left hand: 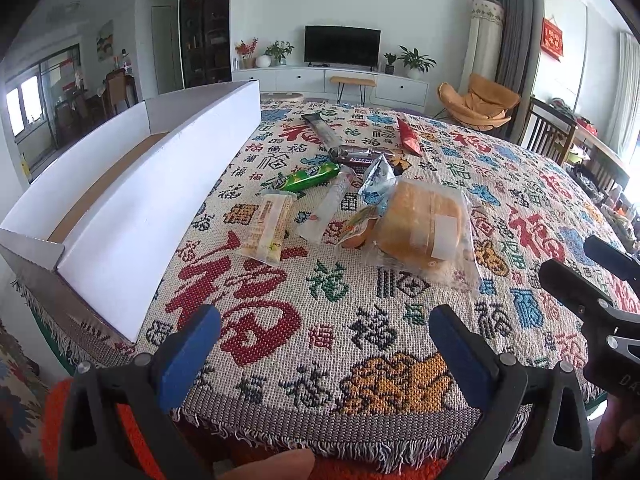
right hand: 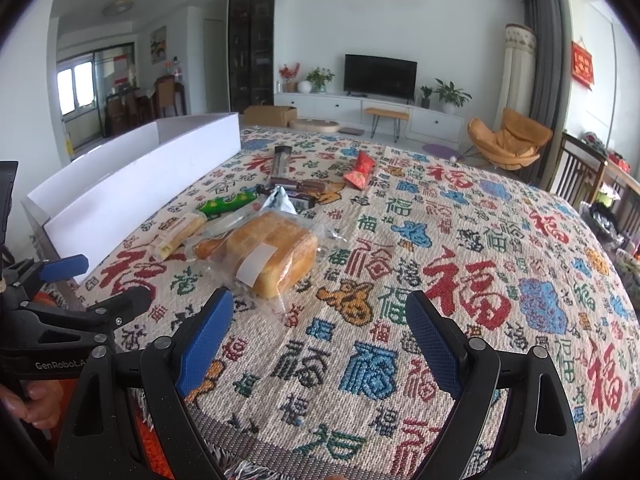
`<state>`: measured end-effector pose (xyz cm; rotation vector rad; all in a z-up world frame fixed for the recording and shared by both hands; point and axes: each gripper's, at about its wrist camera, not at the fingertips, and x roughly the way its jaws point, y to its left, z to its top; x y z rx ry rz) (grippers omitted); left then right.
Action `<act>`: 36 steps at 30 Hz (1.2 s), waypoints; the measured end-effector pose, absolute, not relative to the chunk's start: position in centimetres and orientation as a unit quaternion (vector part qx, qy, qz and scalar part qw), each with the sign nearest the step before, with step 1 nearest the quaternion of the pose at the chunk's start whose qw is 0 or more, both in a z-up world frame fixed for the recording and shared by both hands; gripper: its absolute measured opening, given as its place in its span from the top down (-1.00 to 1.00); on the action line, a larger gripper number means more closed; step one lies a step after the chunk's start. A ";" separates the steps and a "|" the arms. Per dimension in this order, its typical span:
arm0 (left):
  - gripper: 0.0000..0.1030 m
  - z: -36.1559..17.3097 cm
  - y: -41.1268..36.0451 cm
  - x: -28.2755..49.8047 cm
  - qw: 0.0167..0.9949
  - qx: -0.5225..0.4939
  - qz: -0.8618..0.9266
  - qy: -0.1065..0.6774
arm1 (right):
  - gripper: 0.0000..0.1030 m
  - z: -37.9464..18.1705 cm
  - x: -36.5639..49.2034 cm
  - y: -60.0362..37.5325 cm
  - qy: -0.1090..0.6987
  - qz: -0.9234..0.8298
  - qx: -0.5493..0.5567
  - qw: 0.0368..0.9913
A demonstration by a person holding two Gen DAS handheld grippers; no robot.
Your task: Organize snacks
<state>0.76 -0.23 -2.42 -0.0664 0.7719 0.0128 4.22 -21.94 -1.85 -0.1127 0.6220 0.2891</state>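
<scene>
Several wrapped snacks lie in a loose pile mid-table: a bagged bread loaf, a yellow wafer pack, a green pack, a clear stick pack, a dark bar and a red packet. A long white open box stands at the left. My left gripper is open and empty at the near table edge. My right gripper is open and empty, near the loaf.
The table wears a woven cloth with fringed near edge. Wooden chairs stand at the right side. The right gripper also shows at the right in the left wrist view; the left gripper shows at the left in the right wrist view.
</scene>
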 end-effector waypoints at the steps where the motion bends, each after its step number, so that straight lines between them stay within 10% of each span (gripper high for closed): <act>1: -0.99 -2.5 -0.4 0.8 0.924 -0.032 0.002 0.380 | -0.75 -2.0 4.3 -21.9 0.308 0.142 -0.054 0.939; 36: -1.00 -8.3 1.3 4.7 0.886 -0.020 0.032 0.462 | -0.75 -3.2 14.4 -20.7 0.432 0.201 0.077 0.876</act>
